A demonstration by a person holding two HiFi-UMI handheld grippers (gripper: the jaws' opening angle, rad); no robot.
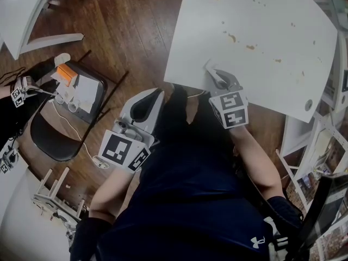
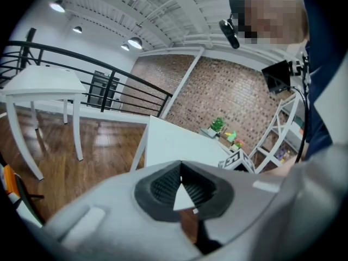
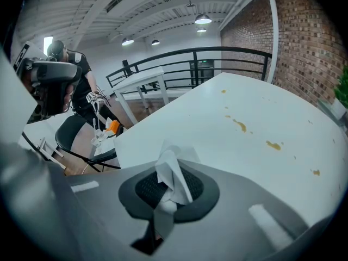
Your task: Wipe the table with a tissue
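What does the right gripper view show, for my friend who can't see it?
The right gripper is shut on a crumpled white tissue at the near edge of a white table. Brownish stains dot the table ahead. A black chair stands on the left.

White table up top, brown stains all over it!

The table (image 1: pixel 272 80) fills the head view's upper right, and there's a scatter of brown-orange stains (image 1: pixel 232 37) on it: one speck high up, a streak and a blob mid-top, smaller flecks off to the right. Below and left runs the dark plank floor (image 1: pixel 136 31), where a black folding chair (image 1: pixel 51 137) stands well apart from the table.
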